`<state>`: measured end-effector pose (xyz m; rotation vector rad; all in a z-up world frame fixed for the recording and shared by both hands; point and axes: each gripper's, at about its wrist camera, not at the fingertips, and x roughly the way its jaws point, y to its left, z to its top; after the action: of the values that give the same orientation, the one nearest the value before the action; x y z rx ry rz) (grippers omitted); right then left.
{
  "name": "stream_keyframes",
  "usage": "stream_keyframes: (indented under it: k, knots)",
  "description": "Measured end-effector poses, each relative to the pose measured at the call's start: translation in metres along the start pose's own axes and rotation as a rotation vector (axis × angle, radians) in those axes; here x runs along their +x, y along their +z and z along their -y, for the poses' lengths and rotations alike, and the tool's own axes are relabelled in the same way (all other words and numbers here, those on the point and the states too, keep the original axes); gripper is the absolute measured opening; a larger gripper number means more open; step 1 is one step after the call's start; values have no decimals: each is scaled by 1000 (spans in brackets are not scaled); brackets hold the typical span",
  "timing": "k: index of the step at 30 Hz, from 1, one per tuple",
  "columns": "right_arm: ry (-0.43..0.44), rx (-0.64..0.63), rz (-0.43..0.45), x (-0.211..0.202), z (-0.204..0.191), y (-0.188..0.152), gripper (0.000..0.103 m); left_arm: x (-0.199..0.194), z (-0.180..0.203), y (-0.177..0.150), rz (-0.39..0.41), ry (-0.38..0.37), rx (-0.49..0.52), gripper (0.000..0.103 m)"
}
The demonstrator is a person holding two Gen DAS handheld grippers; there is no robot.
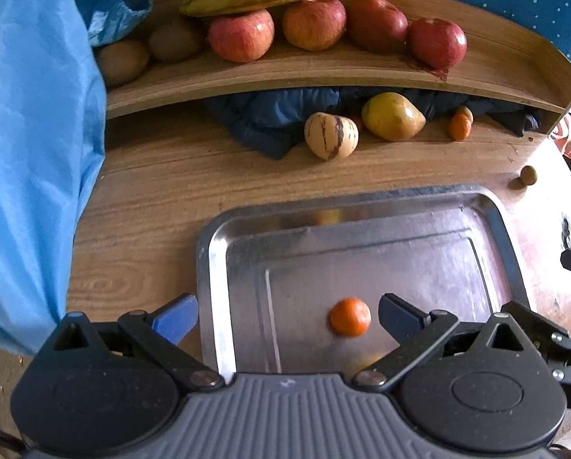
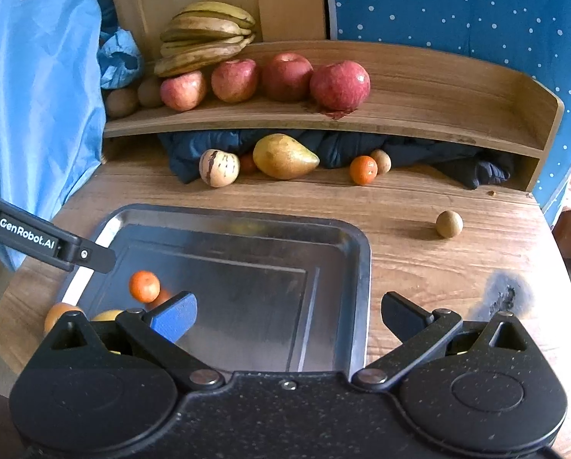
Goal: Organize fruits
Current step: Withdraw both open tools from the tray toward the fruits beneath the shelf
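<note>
While both grippers hang spread apart, left gripper (image 1: 287,319) brackets a small round orange tangerine (image 1: 350,316) on the rectangular steel tray (image 1: 362,199). Right gripper (image 2: 289,317) grips nothing; red apples (image 2: 285,76) at 12 o'clock.

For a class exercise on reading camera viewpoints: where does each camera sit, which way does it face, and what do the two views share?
Left wrist: sits on the left gripper, open above the metal tray, facing the small orange and the shelf; its own fingers show.
Right wrist: sits on the right gripper, open over the tray's right rim, facing the shelf; its fingers and the left gripper show.
Shared: tray, orange, apples, bananas.
</note>
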<state>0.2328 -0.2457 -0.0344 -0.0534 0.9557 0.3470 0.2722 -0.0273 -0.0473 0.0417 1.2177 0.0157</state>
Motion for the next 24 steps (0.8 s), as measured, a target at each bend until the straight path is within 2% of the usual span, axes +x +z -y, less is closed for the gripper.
stream_keyframes:
  k: [11, 24]
  knots:
    - [-29, 38, -19, 29, 2, 16, 102, 28, -7, 46, 17, -24, -7, 102]
    - [-70, 25, -99, 62, -2, 29, 102, 71, -9, 96, 13, -140, -62, 102]
